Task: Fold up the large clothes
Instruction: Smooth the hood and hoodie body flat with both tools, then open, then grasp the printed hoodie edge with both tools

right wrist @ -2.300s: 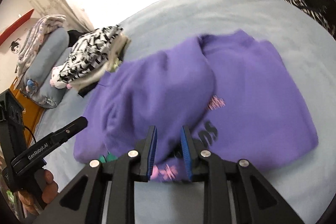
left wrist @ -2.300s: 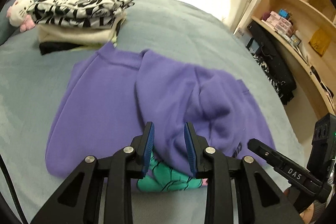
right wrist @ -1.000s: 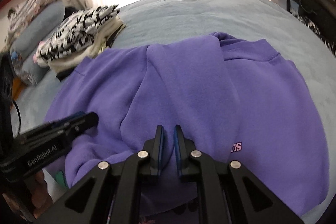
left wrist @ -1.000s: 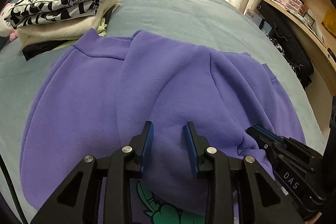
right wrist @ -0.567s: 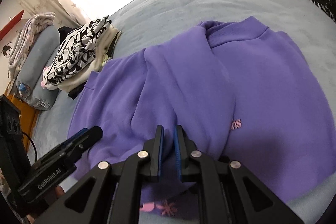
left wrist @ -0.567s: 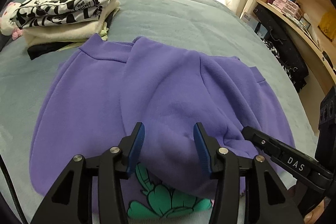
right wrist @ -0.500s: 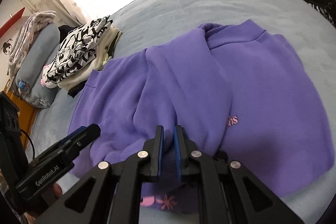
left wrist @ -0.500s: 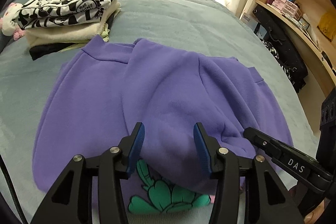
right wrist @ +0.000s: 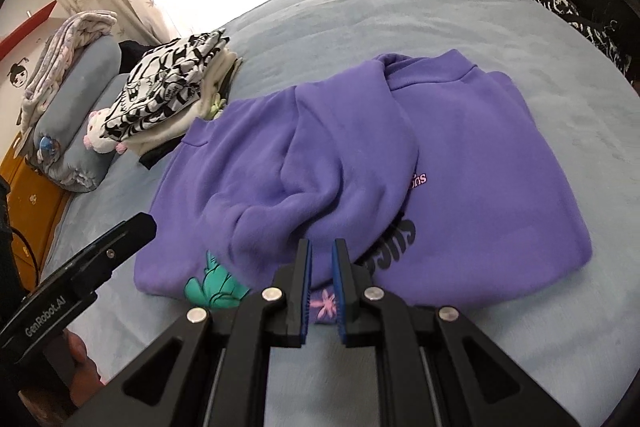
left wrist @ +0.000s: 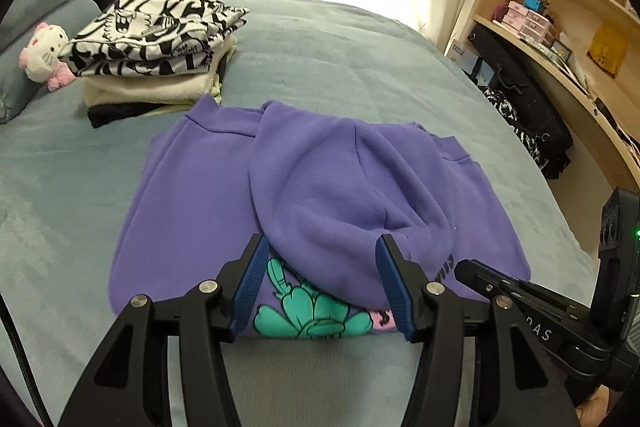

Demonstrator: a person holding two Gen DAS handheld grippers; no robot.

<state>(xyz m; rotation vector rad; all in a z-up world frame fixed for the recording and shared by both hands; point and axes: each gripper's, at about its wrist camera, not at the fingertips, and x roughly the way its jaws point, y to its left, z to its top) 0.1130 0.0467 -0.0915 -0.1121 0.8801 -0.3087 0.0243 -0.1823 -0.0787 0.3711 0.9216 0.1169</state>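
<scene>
A purple sweatshirt (left wrist: 320, 183) with a teal and pink print lies folded on the blue-grey bed (left wrist: 340, 63); both sleeves are laid over its middle. It also shows in the right wrist view (right wrist: 360, 155). My left gripper (left wrist: 322, 285) is open and empty, just above the sweatshirt's near hem, jaws wide on either side of the sleeve end. My right gripper (right wrist: 321, 287) has its jaws a narrow gap apart at the near hem, with nothing held between them; the pink flower print shows through the gap.
A stack of folded clothes (left wrist: 156, 43) topped by a black-and-white print sits at the far left, next to a plush toy (left wrist: 42, 53) and pillows (right wrist: 76, 115). Wooden shelves (left wrist: 560, 7) and a black bag (left wrist: 524, 111) stand to the right of the bed.
Both grippers let the sleeve drop onto the sweatshirt and pulled back toward the near hem. My left gripper opened wider; my right gripper's jaws parted slightly.
</scene>
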